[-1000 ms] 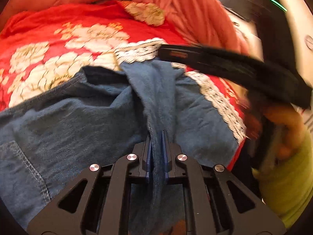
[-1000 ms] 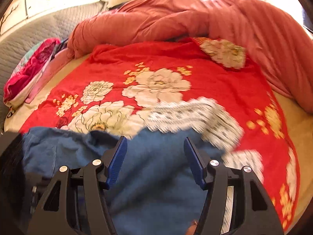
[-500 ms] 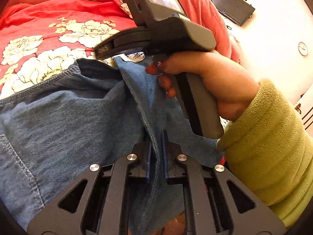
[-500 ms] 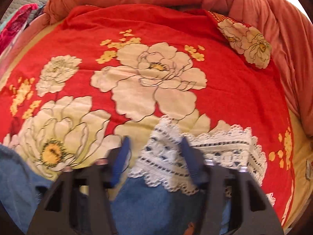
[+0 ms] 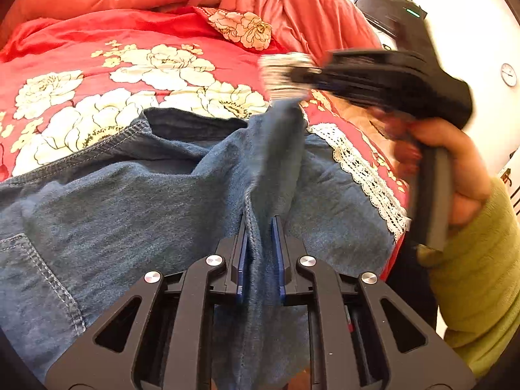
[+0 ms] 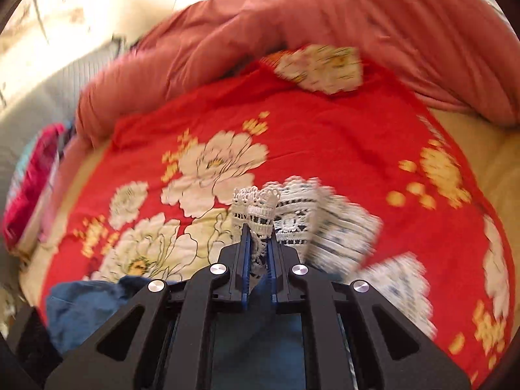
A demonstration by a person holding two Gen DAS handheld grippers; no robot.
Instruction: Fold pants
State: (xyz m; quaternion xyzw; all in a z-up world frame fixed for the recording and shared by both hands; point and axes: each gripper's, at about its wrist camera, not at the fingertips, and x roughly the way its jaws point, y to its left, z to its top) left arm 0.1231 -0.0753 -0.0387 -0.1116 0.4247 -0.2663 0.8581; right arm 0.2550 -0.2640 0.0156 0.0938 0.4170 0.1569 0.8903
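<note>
In the left wrist view the black handheld right gripper (image 5: 294, 78) is smeared by motion, so its fingertips and the white lace hem (image 5: 281, 76) they meet cannot be told apart. The blue denim pants (image 5: 130, 201) run off the lower left edge. The right wrist view is blurred, and the pink bundle (image 6: 31, 191) at its left edge is perhaps folded cloth.

My blue denim pants (image 5: 136, 201) with white lace hem (image 6: 260, 208) lie centre-frame on the red bedspread (image 6: 341, 143) printed with cream flowers.

Bed (image 6: 494, 162), red floral cover (image 5: 97, 52), pants (image 5: 130, 201)
</note>
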